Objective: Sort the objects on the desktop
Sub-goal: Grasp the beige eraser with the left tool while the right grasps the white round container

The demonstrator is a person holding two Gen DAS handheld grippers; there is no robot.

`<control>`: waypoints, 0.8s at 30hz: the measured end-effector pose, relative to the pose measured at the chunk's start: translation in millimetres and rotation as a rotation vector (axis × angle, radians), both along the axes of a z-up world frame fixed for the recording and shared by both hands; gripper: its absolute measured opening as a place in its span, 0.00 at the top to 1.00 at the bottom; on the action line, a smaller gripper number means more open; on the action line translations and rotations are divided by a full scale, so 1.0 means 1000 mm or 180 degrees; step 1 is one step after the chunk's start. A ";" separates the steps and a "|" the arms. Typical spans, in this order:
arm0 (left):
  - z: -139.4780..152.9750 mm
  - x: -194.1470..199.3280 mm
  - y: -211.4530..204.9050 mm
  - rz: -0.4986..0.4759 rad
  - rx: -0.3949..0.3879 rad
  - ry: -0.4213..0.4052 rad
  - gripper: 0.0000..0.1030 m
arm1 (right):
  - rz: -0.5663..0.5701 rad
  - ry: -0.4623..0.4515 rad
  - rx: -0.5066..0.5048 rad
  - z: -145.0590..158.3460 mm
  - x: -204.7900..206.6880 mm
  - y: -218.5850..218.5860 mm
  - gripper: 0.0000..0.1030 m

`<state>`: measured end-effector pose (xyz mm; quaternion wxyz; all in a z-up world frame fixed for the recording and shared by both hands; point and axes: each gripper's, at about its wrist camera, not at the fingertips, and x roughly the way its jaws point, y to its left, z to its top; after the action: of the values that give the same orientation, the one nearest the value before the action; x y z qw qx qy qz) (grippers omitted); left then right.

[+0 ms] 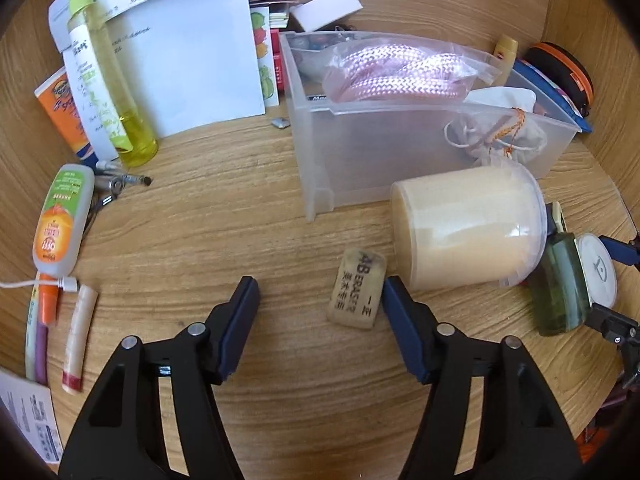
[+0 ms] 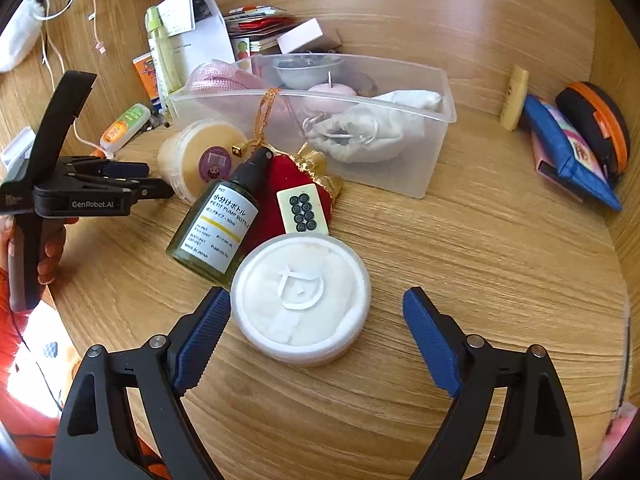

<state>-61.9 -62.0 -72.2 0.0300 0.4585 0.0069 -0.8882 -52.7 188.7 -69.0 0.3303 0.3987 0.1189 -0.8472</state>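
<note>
My left gripper (image 1: 318,294) is open and empty above the wooden desk; a worn 4B eraser (image 1: 357,289) lies just inside its right finger. A cream tub (image 1: 466,226) lies on its side beyond it. My right gripper (image 2: 316,306) is open, its jaws either side of a round white powder-puff case (image 2: 301,298) lying flat. A green pump bottle (image 2: 218,222), a mahjong tile (image 2: 303,211) and a red pouch (image 2: 280,188) lie just beyond. The clear plastic bin (image 2: 404,176) holds pink rope, a white pouch and a candle.
At left lie a yellow spray bottle (image 1: 106,76), an orange tube (image 1: 60,108), a small squeeze bottle (image 1: 60,220), a lip balm (image 1: 78,338), pens and papers (image 1: 192,56). At right are a blue pouch (image 2: 568,152) and an orange-black case (image 2: 596,124). Wooden walls enclose the desk.
</note>
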 end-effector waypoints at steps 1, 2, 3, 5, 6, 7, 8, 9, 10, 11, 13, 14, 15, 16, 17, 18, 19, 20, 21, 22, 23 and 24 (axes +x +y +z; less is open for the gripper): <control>0.000 -0.001 0.000 -0.0011 0.0024 0.0004 0.45 | -0.0010 -0.0018 -0.0027 -0.001 -0.001 0.000 0.22; 0.000 -0.002 -0.001 -0.0016 0.0041 0.0012 0.47 | -0.0032 -0.0034 -0.0055 -0.001 -0.002 -0.001 0.25; 0.001 -0.002 -0.001 -0.0013 0.0038 0.0025 0.53 | -0.0029 -0.0059 -0.0064 -0.002 -0.003 -0.001 0.30; 0.001 0.000 -0.002 -0.0025 0.0044 0.0055 0.63 | 0.0002 -0.0131 -0.0102 -0.004 -0.005 -0.001 0.38; 0.001 0.001 -0.001 -0.0036 0.0040 0.0065 0.70 | -0.0009 -0.0115 -0.0088 -0.004 -0.005 -0.002 0.38; 0.001 0.002 0.000 -0.0052 0.0035 0.0073 0.76 | -0.0020 -0.0100 -0.0077 -0.004 -0.005 -0.002 0.38; 0.001 0.003 0.001 -0.0069 0.0028 0.0083 0.77 | -0.0022 -0.0093 -0.0070 -0.003 -0.005 -0.003 0.38; 0.001 0.003 0.003 -0.0077 0.0010 0.0091 0.77 | -0.0037 -0.0094 -0.0067 -0.004 -0.005 -0.003 0.38; 0.001 0.004 0.003 -0.0080 -0.0001 0.0101 0.77 | -0.0045 -0.0097 -0.0066 -0.004 -0.005 -0.003 0.38; 0.001 0.005 0.004 -0.0082 0.0003 0.0107 0.77 | -0.0058 -0.0099 -0.0060 -0.004 -0.006 -0.003 0.38; 0.002 0.008 0.003 -0.0058 0.0028 0.0113 0.77 | -0.0082 -0.0098 -0.0067 -0.003 -0.008 -0.001 0.38; 0.003 0.009 0.002 -0.0045 0.0043 0.0123 0.77 | -0.0098 -0.0093 -0.0083 -0.002 -0.009 0.000 0.38; 0.004 0.009 0.000 -0.0027 0.0052 0.0140 0.77 | -0.0114 -0.0086 -0.0106 0.000 -0.010 0.002 0.38; 0.006 0.011 -0.001 0.0012 0.0062 0.0172 0.77 | -0.0124 -0.0080 -0.0125 0.001 -0.011 0.003 0.38; 0.007 0.013 -0.003 0.0028 0.0076 0.0189 0.77 | -0.0138 -0.0069 -0.0152 0.004 -0.012 0.005 0.38; 0.009 0.014 -0.004 0.0055 0.0093 0.0212 0.77 | -0.0154 -0.0056 -0.0176 0.006 -0.012 0.007 0.38; 0.011 0.016 -0.006 0.0077 0.0115 0.0240 0.77 | -0.0170 -0.0039 -0.0196 0.010 -0.013 0.009 0.38; 0.014 0.018 -0.007 0.0094 0.0141 0.0276 0.77 | -0.0182 -0.0023 -0.0210 0.012 -0.014 0.010 0.38; 0.017 0.019 -0.008 0.0112 0.0157 0.0306 0.77 | -0.0185 -0.0007 -0.0225 0.015 -0.015 0.011 0.38; 0.021 0.022 -0.009 0.0120 0.0180 0.0347 0.77 | -0.0181 0.0002 -0.0240 0.018 -0.017 0.012 0.38; 0.025 0.022 -0.009 0.0132 0.0188 0.0380 0.77 | -0.0184 0.0026 -0.0260 0.021 -0.018 0.012 0.38; 0.029 0.024 -0.009 0.0149 0.0182 0.0428 0.77 | -0.0193 0.0066 -0.0270 0.025 -0.019 0.013 0.38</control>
<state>-38.0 -71.0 -43.4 0.0371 0.3982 0.0450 -0.9154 -71.7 201.7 -44.4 0.3198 0.3789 0.0741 -0.8652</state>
